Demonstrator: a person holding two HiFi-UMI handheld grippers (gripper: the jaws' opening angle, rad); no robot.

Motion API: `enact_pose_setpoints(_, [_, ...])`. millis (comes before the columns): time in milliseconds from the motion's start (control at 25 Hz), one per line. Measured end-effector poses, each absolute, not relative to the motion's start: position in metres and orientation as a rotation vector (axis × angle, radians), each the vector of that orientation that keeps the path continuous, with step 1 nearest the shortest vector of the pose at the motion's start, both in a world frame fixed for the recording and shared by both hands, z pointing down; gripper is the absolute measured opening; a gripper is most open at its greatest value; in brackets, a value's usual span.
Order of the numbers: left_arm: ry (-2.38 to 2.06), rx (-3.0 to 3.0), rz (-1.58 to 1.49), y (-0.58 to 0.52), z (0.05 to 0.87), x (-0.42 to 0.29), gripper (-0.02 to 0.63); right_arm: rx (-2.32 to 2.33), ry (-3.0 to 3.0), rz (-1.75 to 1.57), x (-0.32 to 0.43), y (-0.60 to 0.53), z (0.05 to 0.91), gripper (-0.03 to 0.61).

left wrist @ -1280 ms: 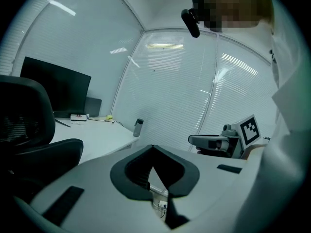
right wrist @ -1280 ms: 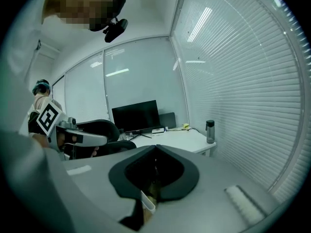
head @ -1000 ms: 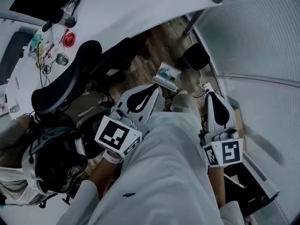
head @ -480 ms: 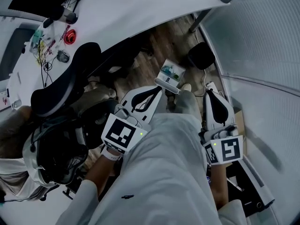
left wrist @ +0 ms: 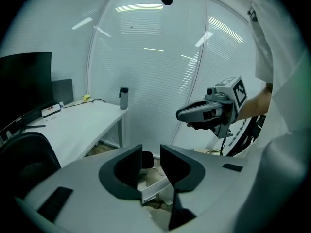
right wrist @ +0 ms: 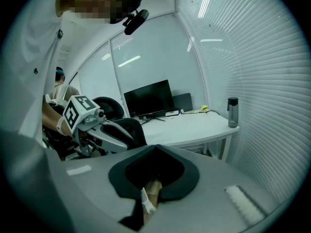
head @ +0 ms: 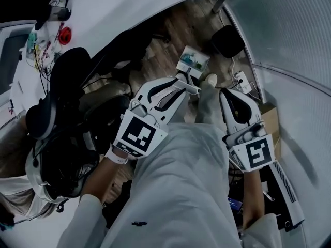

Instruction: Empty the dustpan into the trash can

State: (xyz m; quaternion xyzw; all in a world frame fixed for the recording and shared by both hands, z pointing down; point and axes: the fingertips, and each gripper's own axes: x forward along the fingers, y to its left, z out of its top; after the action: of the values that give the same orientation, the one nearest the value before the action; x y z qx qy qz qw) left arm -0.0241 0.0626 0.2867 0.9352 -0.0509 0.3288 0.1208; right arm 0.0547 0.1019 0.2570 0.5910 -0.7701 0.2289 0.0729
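On the wooden floor lies a white dustpan [head: 193, 62] with coloured scraps in it, its handle [head: 187, 81] pointing toward me. A round black trash can [head: 227, 41] stands behind it to the right. My left gripper [head: 189, 86] hovers right at the handle with its jaws opening. In the left gripper view the white handle [left wrist: 156, 190] shows just below the left gripper [left wrist: 151, 163], whose pads do not press on it. My right gripper [head: 222, 93] is shut to the right of the pan, apart from it. The right gripper [right wrist: 154, 179] shows nothing clearly held.
My pale trouser leg [head: 181, 180] and shoe [head: 210, 79] fill the space between both grippers. A black office chair [head: 57, 102] stands left under the white desk [head: 129, 9]. A power strip [head: 240, 79] and cardboard box [head: 270, 119] lie by the slatted wall.
Both grippers have sunk toward the floor and the dustpan. The left jaws, shut before, now stand apart. The right jaws stay shut.
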Motion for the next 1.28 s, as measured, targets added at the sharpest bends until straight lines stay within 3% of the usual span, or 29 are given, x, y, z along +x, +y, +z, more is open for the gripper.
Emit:
enact_pose_setpoints(360, [0.161, 2.747, 1.297, 0.086, 0.344, -0.025, 0.132, 1.677, -2.363, 0.785, 0.061, 0.108, 0.302, 0.047])
enact_pose_setpoints(520, [0.327, 2.736, 1.438, 0.098, 0.365, -0.026, 0.236, 1.646, -2.405, 0.835, 0.057, 0.111, 0.316, 0.063])
enact_pose_setpoints(600, [0.397, 2.706, 1.467, 0.106, 0.375, -0.025, 0.244, 1.617, -2.416, 0.859, 0.055, 0.114, 0.325, 0.063])
enact_pose_setpoints(800, [0.657, 2.676, 1.580, 0.127, 0.400, -0.035, 0.258, 1.557, -2.414, 0.858, 0.049, 0.121, 0.346, 0.148])
enact_pose_setpoints(1280, [0.913, 2.704, 1.765, 0.118, 0.437, -0.045, 0.319, 1.384, -2.433, 0.818, 0.019, 0.133, 0.394, 0.250])
